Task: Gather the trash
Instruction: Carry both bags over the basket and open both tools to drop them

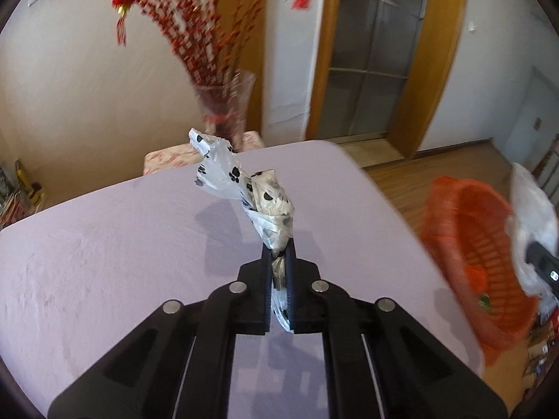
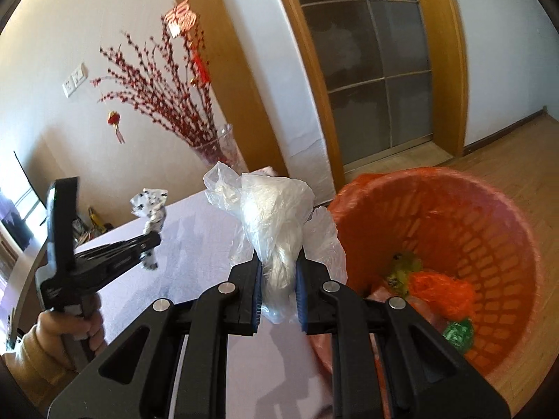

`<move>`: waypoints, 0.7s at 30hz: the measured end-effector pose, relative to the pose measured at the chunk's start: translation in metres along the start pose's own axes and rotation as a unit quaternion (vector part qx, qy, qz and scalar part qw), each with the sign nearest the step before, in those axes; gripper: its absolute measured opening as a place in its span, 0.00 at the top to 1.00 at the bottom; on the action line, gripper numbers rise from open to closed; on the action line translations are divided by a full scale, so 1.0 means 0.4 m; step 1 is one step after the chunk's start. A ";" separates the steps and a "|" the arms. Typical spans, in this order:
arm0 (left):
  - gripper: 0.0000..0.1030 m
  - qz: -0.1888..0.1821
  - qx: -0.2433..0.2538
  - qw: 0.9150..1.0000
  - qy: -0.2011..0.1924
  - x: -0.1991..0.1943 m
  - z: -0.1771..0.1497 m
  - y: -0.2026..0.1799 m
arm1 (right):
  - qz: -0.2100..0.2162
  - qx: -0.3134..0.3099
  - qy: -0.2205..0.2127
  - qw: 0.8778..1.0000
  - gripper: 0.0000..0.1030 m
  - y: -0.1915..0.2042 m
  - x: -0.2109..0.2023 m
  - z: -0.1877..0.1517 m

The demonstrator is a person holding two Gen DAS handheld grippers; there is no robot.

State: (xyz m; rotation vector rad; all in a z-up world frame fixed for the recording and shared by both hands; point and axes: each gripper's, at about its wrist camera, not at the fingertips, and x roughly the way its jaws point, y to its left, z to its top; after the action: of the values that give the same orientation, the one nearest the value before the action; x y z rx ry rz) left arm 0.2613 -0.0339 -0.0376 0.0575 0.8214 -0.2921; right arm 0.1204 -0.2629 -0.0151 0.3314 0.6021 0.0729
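My left gripper [image 1: 278,249] is shut on a crumpled white plastic bag with black paw prints [image 1: 258,197] and holds it above the lilac table [image 1: 104,244]. It also shows in the right wrist view [image 2: 155,237] with that bag [image 2: 150,209]. My right gripper [image 2: 278,262] is shut on a clear crumpled plastic bag [image 2: 276,216], held at the table's right edge beside the orange basket [image 2: 489,216]. The basket holds orange, green and yellow scraps [image 2: 440,289]. In the left wrist view the basket [image 1: 464,230] is at the right.
A glass vase with red berry branches [image 1: 223,104] stands behind the table's far edge on a patterned stool [image 1: 174,157]. A wooden glass-paned door [image 2: 377,70] and wood floor [image 2: 506,146] lie beyond the basket.
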 end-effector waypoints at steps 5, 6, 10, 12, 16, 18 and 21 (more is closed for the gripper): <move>0.92 -0.054 0.029 0.998 -0.028 -0.093 -0.006 -0.088 | -0.021 0.022 -0.025 0.999 0.84 -0.055 -0.082 -0.002; 0.92 -0.064 0.035 0.997 -0.032 -0.107 -0.007 -0.109 | -0.024 0.026 -0.029 0.999 0.84 -0.065 -0.094 -0.001; 0.92 -0.107 0.062 0.991 -0.042 -0.147 -0.007 -0.193 | -0.038 0.042 -0.048 0.997 0.84 -0.106 -0.152 -0.005; 0.92 -0.128 0.076 0.988 -0.046 -0.168 -0.014 -0.242 | -0.043 0.047 -0.054 0.997 0.84 -0.118 -0.170 -0.006; 0.92 -0.156 0.095 0.982 -0.049 -0.194 -0.029 -0.316 | -0.051 0.060 -0.067 0.995 0.84 -0.148 -0.204 -0.010; 0.92 -0.168 0.103 0.979 -0.048 -0.198 -0.036 -0.348 | -0.053 0.066 -0.071 0.994 0.84 -0.160 -0.217 -0.012; 0.92 -0.183 0.111 0.976 -0.044 -0.203 -0.046 -0.392 | -0.053 0.077 -0.076 0.993 0.84 -0.182 -0.230 -0.014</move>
State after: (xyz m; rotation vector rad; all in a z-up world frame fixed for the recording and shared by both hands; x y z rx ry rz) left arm 0.1524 -0.1621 0.0187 0.1022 0.7055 -0.7289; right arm 0.0392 -0.3451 0.0069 0.4499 0.4738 -0.1010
